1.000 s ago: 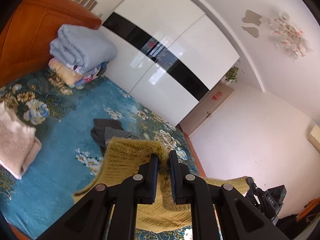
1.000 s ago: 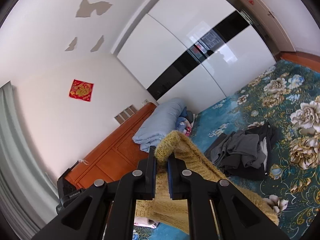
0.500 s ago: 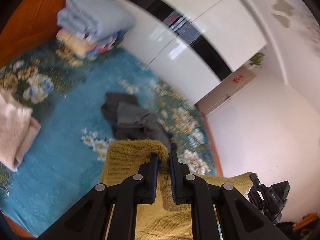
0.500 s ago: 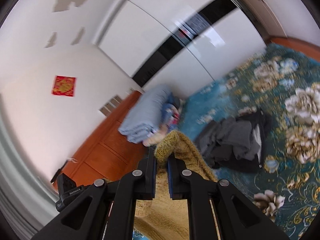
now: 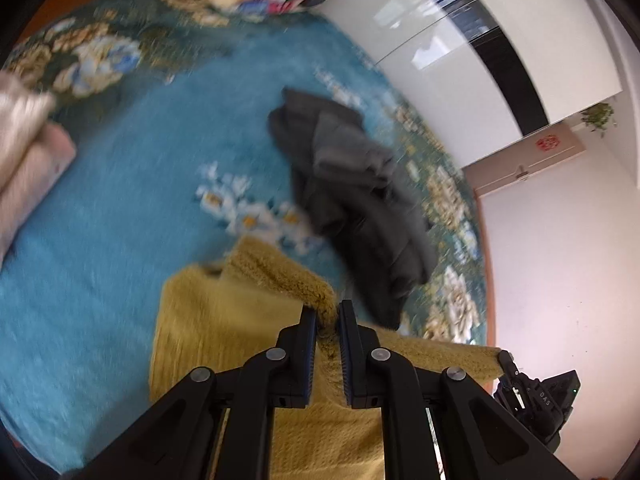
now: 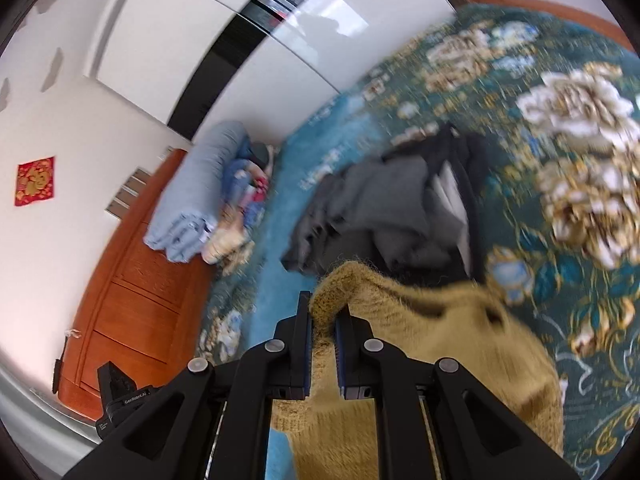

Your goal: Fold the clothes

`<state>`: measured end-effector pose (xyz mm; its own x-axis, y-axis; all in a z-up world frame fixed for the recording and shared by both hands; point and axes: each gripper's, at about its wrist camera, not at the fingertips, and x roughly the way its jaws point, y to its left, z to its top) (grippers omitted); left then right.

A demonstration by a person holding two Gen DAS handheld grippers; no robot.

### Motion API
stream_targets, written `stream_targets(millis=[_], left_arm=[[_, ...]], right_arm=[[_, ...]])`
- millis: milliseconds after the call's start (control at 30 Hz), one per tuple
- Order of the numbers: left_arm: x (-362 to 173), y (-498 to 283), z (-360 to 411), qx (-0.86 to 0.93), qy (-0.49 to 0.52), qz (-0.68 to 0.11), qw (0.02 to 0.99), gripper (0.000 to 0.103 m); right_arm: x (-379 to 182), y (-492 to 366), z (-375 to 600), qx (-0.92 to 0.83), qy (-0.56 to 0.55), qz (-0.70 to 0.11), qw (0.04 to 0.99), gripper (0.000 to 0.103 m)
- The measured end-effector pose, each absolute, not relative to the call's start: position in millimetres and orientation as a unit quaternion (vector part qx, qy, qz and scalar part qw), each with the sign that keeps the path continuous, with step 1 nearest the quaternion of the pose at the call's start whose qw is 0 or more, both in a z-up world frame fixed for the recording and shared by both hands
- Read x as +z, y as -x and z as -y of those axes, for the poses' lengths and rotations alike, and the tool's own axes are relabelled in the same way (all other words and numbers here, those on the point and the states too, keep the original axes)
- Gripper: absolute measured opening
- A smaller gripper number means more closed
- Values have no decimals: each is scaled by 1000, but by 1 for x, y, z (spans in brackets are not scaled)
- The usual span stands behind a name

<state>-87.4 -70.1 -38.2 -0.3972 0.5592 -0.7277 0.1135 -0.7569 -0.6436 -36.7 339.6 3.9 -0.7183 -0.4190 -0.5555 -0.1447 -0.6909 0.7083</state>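
A mustard-yellow knitted sweater [image 5: 224,320] hangs between my two grippers over the blue floral bed [image 5: 120,208]. My left gripper [image 5: 328,312] is shut on one top edge of it. My right gripper [image 6: 323,312] is shut on another top edge of the sweater [image 6: 460,344], which drapes down toward the bed [image 6: 560,280]. The right gripper's body shows at the lower right of the left wrist view [image 5: 536,400], at the sweater's far corner. The lower part of the sweater is hidden behind the gripper arms.
A crumpled dark grey garment [image 5: 352,184] lies on the bed just beyond the sweater; it also shows in the right wrist view [image 6: 384,208]. A folded pink item [image 5: 24,152] lies at the left. Folded blue bedding [image 6: 196,196] is stacked by the wooden headboard [image 6: 132,296]. White wardrobe doors [image 5: 500,20] stand behind.
Both grippers have tilted and moved down toward the bed with the sweater still held. The bed and the grey garment now fill more of both views.
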Motion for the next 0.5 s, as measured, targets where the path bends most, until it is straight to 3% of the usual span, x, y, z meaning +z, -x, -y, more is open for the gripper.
stream_targets(millis=[133, 333, 500], left_arm=[[-70, 44, 67, 748, 560, 327, 141, 12], [-87, -18, 41, 738, 606, 263, 137, 12], [-108, -52, 13, 718, 653, 201, 133, 12]], right_arm=[[-31, 2, -346, -831, -394, 387, 69, 9], [-50, -43, -368, -820, -400, 407, 42, 9], [-66, -72, -367, -819, -435, 374, 8, 9]])
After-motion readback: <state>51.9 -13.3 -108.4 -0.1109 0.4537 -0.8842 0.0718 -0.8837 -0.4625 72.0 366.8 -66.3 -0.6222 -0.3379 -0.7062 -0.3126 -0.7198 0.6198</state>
